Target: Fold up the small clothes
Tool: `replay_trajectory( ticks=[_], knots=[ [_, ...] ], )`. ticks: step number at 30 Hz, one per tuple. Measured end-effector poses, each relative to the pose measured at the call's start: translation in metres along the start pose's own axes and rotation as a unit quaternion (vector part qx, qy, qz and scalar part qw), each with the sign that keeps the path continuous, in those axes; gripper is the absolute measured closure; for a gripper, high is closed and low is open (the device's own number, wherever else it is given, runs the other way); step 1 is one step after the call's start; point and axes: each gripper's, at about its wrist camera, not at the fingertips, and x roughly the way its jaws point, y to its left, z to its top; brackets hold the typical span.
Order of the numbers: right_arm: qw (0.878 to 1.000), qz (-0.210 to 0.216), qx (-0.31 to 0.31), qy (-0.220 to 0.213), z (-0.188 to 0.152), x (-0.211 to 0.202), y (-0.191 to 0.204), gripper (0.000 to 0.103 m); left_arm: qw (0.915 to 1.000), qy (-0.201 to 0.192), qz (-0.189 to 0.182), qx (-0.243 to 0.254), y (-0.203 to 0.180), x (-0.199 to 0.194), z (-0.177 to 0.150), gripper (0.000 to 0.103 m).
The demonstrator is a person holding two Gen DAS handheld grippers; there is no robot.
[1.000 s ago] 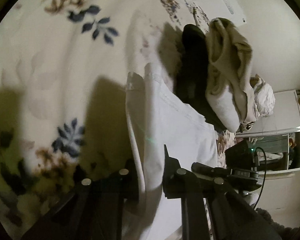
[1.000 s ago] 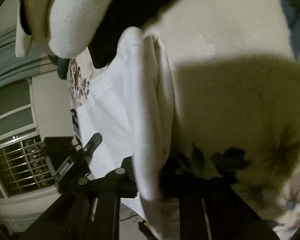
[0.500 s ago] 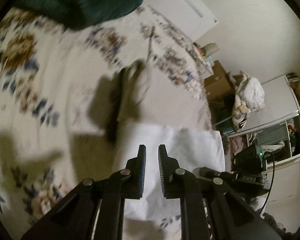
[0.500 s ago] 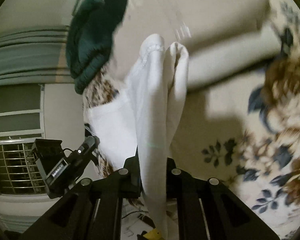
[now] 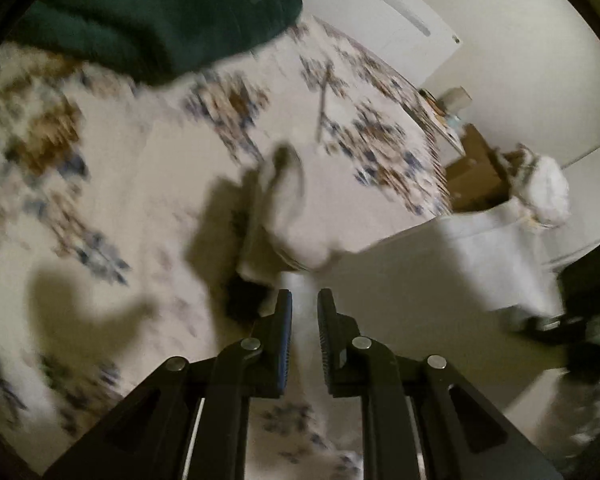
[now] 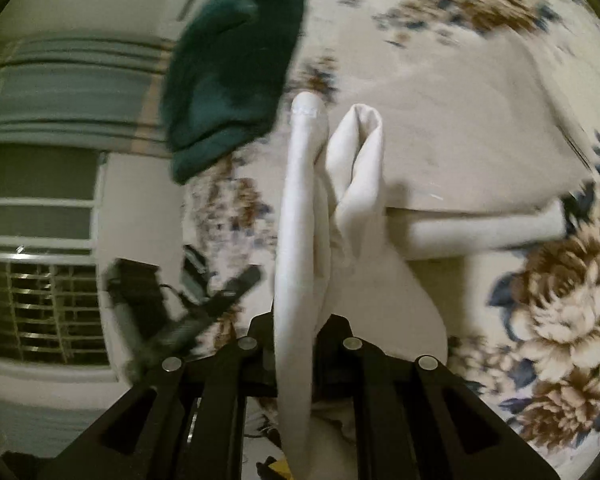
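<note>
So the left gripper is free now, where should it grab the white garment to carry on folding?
Probably the bottom corner of the white garment lying flat out to the right. That edge is spread and unpinned, so the left gripper could slide in from the side, while the right gripper holds the bunched end.

no readable text, labels or numbers
</note>
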Motion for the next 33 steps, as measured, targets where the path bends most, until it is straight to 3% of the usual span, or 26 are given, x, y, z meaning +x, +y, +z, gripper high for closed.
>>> replay_trajectory(
  ticks=[2, 4, 6, 9, 12, 16, 20, 22, 26, 33],
  knots=[
    [1.000, 0.020, -0.019, -0.006, 0.009, -0.007, 0.028, 0.091, 0.9994, -0.024, 0.019, 0.014, -0.004, -0.009, 0.013, 0.088],
    [0.999, 0.040, -0.032, -0.017, 0.023, -0.015, 0.052, 0.092, 0.9978, -0.049, 0.035, 0.027, -0.010, -0.016, 0.028, 0.076],
    [0.998, 0.049, -0.039, -0.032, 0.039, -0.021, 0.062, 0.092, 0.9957, -0.072, 0.045, 0.037, -0.015, -0.017, 0.039, 0.057],
    [0.997, 0.050, -0.023, -0.057, 0.068, -0.026, 0.049, 0.092, 0.9933, -0.093, 0.050, 0.047, -0.022, -0.006, 0.051, 0.041],
    [0.997, 0.030, 0.017, -0.072, 0.096, -0.023, -0.002, 0.092, 0.9924, -0.094, 0.055, 0.058, -0.030, 0.017, 0.053, 0.029],
    [0.994, 0.013, 0.067, -0.083, 0.104, -0.020, -0.066, 0.092, 0.9943, -0.063, 0.050, 0.070, -0.038, 0.044, 0.046, 0.029],
    [0.993, 0.029, 0.071, -0.085, 0.095, -0.025, -0.079, 0.092, 0.9974, -0.027, 0.048, 0.047, -0.033, 0.068, 0.033, 0.026],
    [0.993, 0.029, 0.072, -0.087, 0.094, -0.022, -0.084, 0.092, 0.9990, -0.005, 0.034, 0.028, -0.030, 0.084, 0.030, 0.018],
    [0.993, 0.013, 0.072, -0.093, 0.103, -0.017, -0.094, 0.092, 0.9991, 0.034, -0.023, -0.012, -0.023, 0.113, 0.021, 0.018],
    [0.992, -0.016, 0.085, -0.089, 0.108, -0.011, -0.125, 0.092, 0.9926, 0.081, -0.067, -0.061, -0.025, 0.151, -0.003, 0.020]
  ],
)
